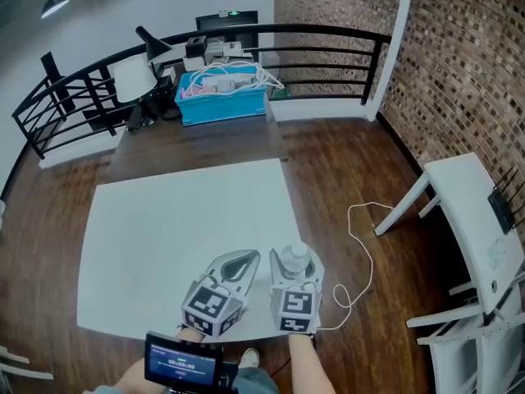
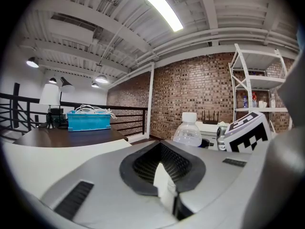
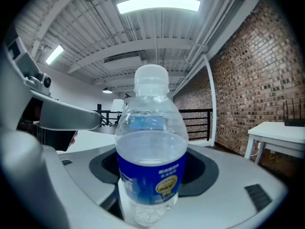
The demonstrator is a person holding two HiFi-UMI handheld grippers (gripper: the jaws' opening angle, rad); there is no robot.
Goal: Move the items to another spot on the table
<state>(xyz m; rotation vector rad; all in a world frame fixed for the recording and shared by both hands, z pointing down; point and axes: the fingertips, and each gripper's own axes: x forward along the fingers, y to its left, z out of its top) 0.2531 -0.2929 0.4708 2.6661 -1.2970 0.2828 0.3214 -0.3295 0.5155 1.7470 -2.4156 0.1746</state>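
Both tools sit at the table's (image 1: 164,236) near edge: right gripper (image 1: 297,271) clamps the upright bottle (image 3: 151,151) for relocating, left gripper (image 1: 243,263) closed, empty.

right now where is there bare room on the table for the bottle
The white table is bare over its left and far parts, up to the dark table. Crowded: its near right corner, where the bottle stands between the jaws of the right hand-held gripper, the left hand-held gripper beside it.
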